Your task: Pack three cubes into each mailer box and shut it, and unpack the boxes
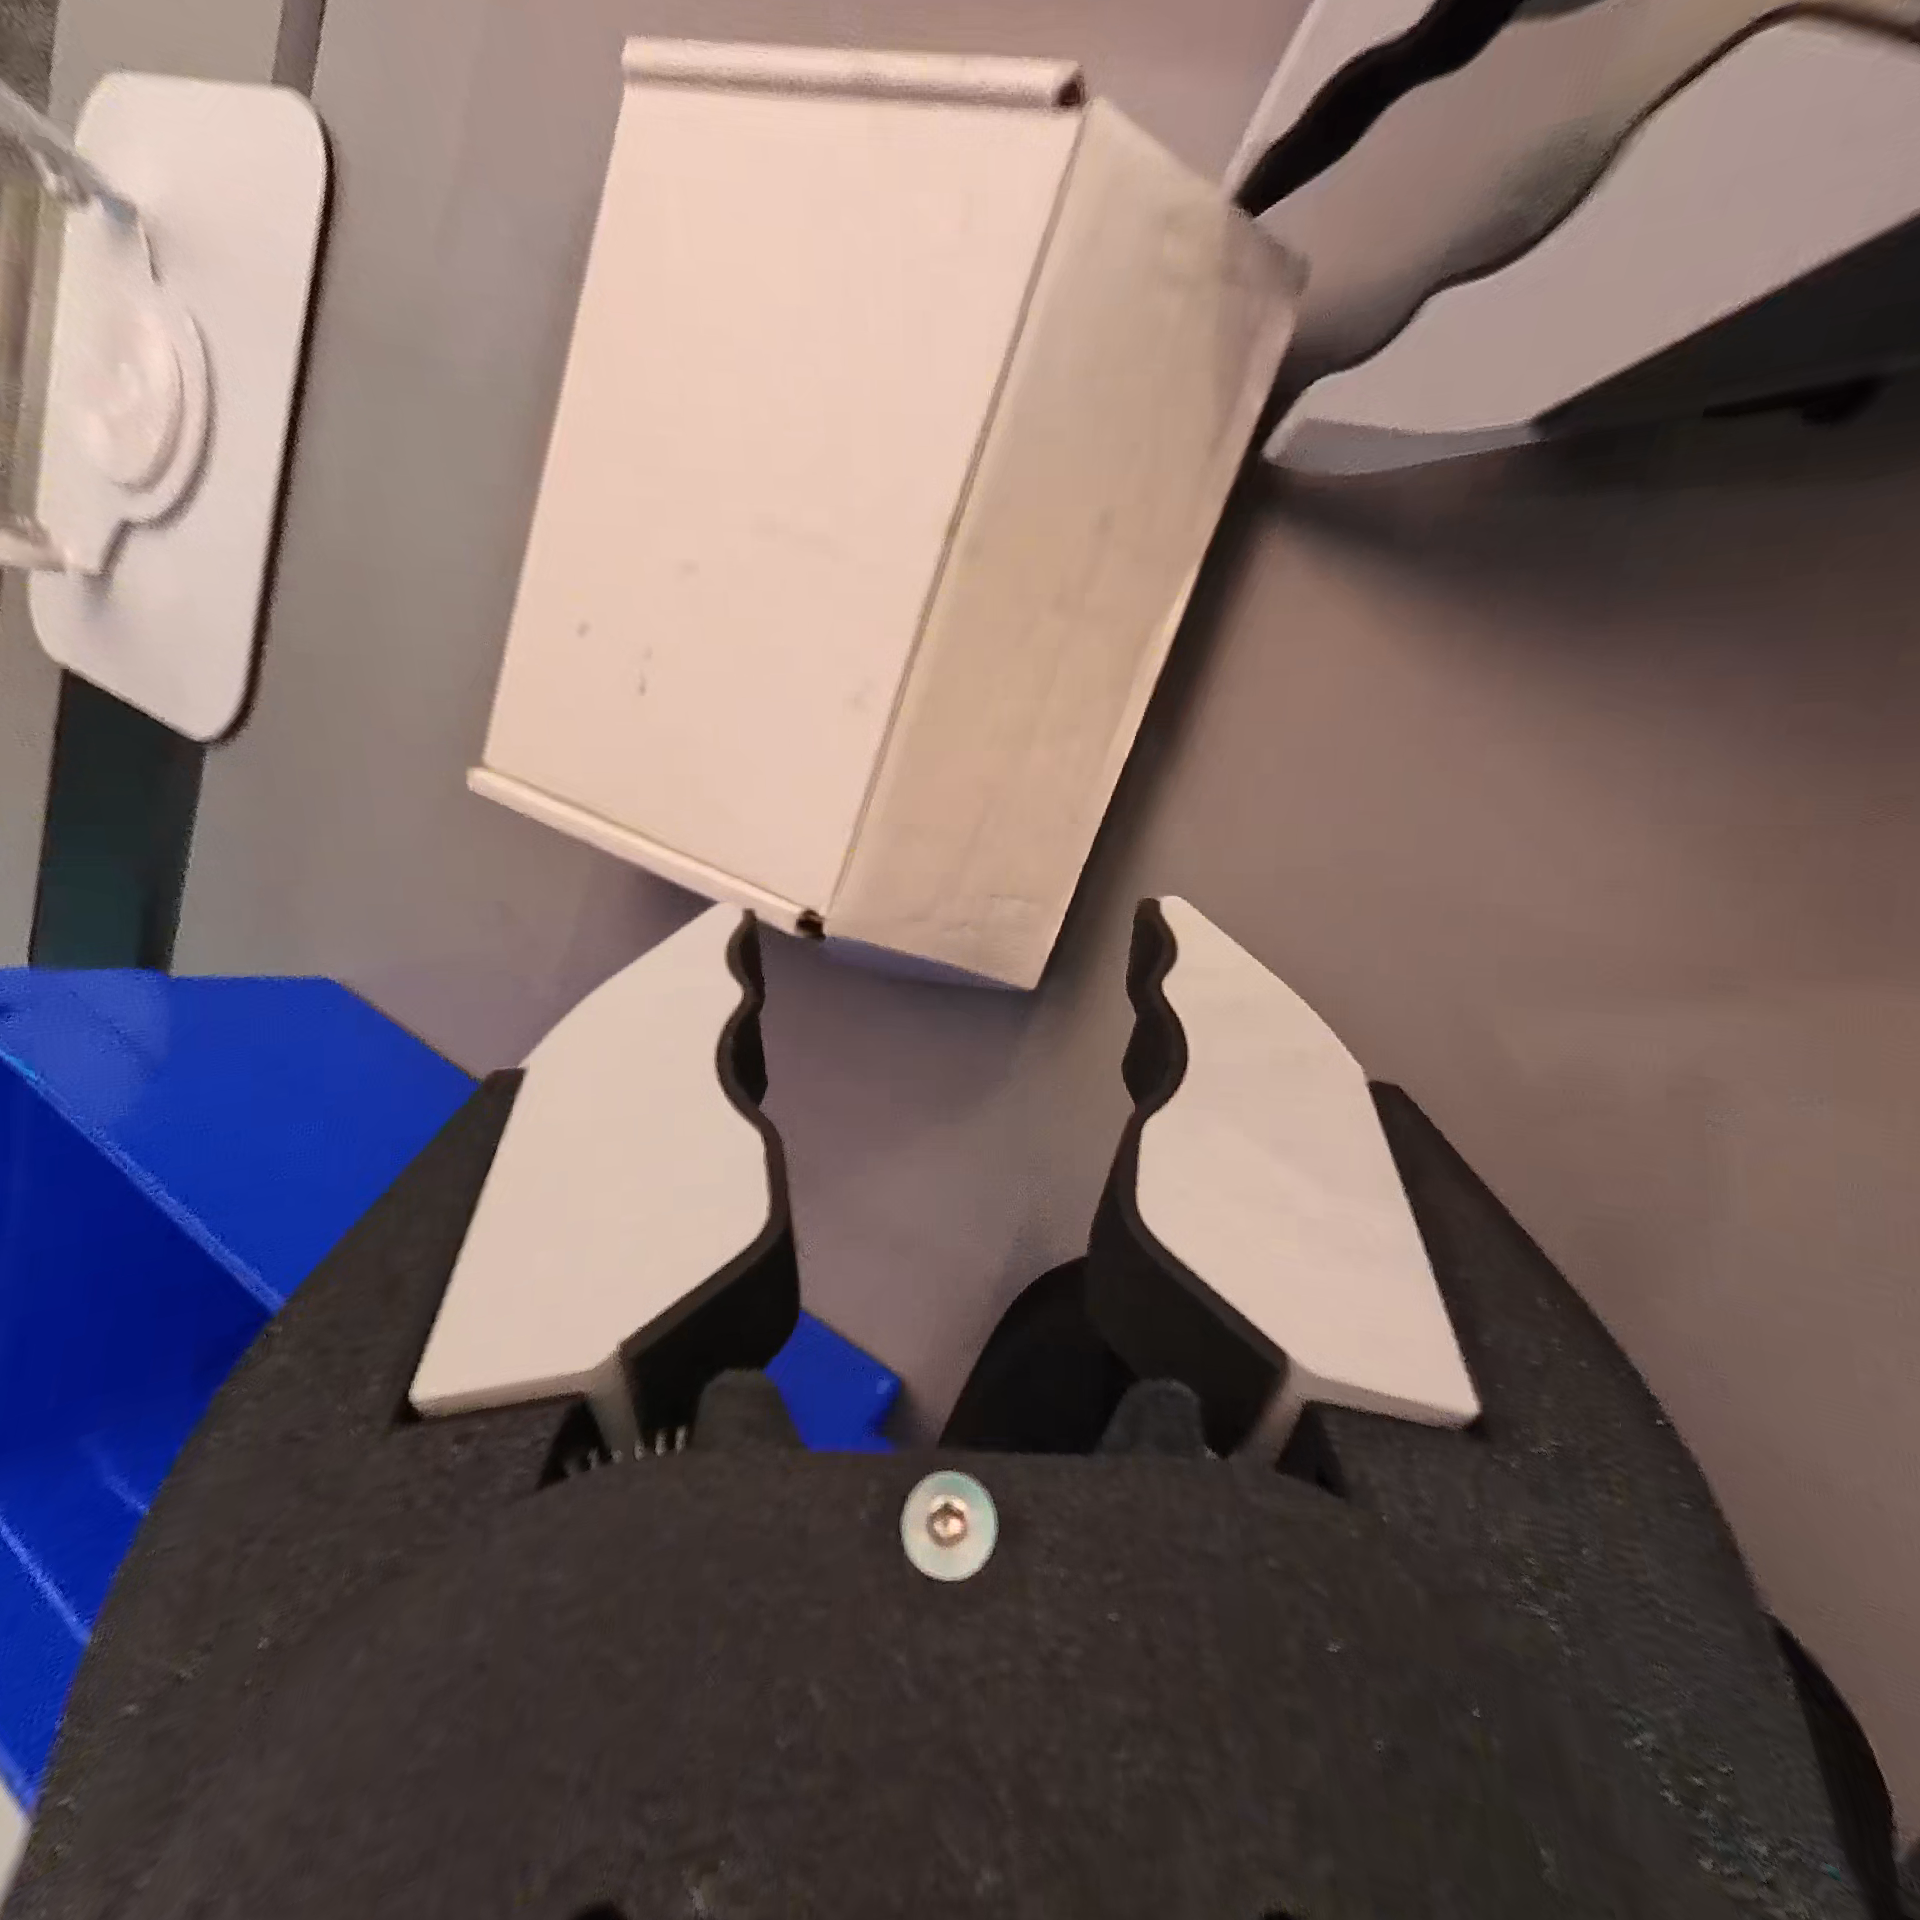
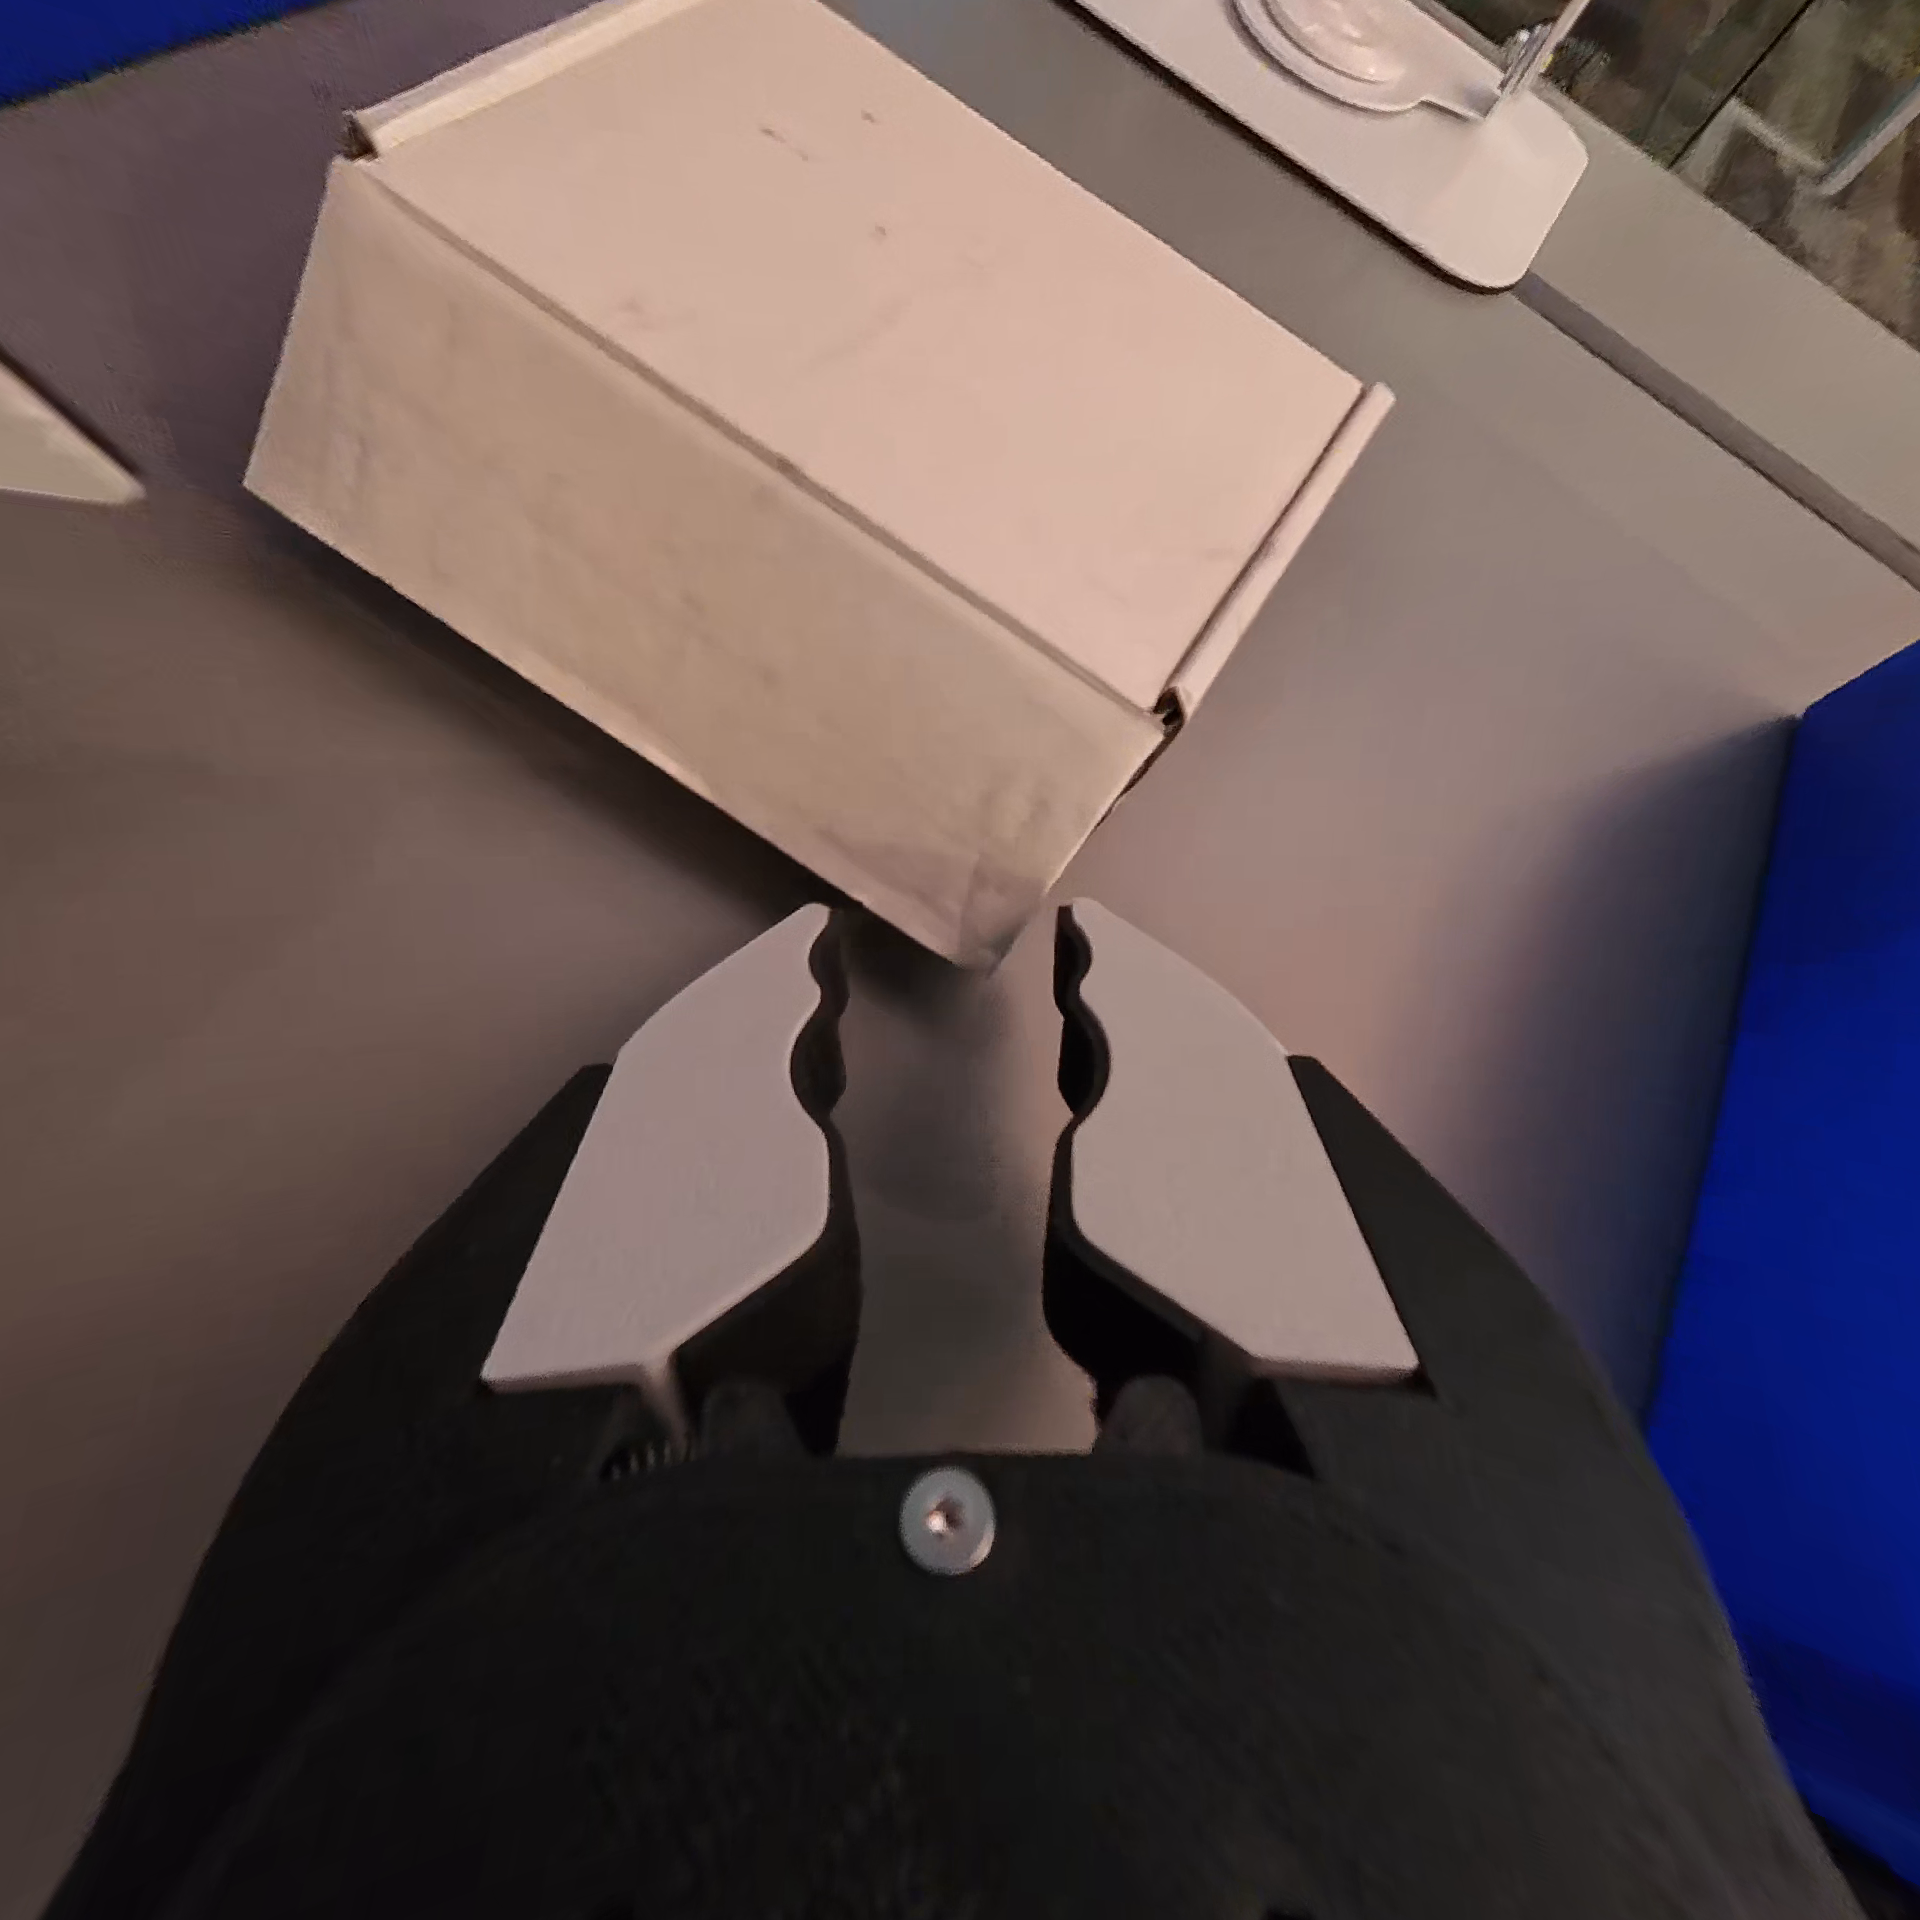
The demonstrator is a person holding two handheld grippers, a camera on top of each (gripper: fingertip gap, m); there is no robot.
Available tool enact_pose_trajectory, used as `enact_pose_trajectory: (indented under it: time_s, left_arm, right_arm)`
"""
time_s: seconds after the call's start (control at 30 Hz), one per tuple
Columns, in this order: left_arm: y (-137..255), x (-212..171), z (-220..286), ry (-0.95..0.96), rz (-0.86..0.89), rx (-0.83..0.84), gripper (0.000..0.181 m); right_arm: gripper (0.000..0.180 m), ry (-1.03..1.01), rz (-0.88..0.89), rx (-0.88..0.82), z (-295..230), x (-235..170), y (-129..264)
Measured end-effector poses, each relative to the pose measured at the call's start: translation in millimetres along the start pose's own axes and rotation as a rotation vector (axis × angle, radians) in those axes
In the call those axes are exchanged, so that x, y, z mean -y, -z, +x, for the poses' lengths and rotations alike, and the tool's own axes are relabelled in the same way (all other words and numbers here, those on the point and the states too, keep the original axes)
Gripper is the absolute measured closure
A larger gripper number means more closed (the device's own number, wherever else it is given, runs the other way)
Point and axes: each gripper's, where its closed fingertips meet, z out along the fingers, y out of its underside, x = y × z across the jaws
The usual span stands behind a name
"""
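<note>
Left gripper (image 1: 940, 925): jaws parted, empty. Right gripper (image 2: 940, 930): jaws parted, empty. White mailer box (image 2: 790, 457): lid shut, set on grey table (image 2: 312, 831) just beyond both tips, corner-on. Judged: lid edge is best approached squarely before opening.

No legible text, label, brand, number or sign in either wrist view. The white mailer box (image 1: 831, 499) (image 2: 790, 436) carries only faint smudges and scuff marks on its closed lid and sides; no print, no sticker.
</note>
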Motion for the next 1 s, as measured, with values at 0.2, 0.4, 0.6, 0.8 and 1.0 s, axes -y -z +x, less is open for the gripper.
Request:
enact_pose_trajectory:
  time_s: [0.2,0.4,0.6,0.8,1.0]
  left_arm:
    - [-4.7,54.2,25.2,-0.087,0.16,-0.239,0.091]
    - [-42.6,65.3,26.3,-0.123,0.111,-0.285,0.075]
    - [-50.5,58.5,21.9,-0.091,0.064,-0.285,0.08]
    - [-60.1,54.8,6.2,-0.209,0.101,-0.073,0.107]
    - [-57.1,57.7,0.1,-0.162,0.116,-0.096,0.124]
  right_arm:
    - [0.147,0.007,0.003,0.017,6.6,1.5,-5.5]
    - [0.147,0.033,0.01,-0.001,6.5,2.8,-5.4]
    - [0.147,-0.027,-0.004,0.06,5.3,2.4,-9.4]
    - [0.148,-0.008,0.005,0.055,4.1,4.5,-9.7]
    - [0.148,0.002,0.016,0.068,1.9,5.2,-8.1]
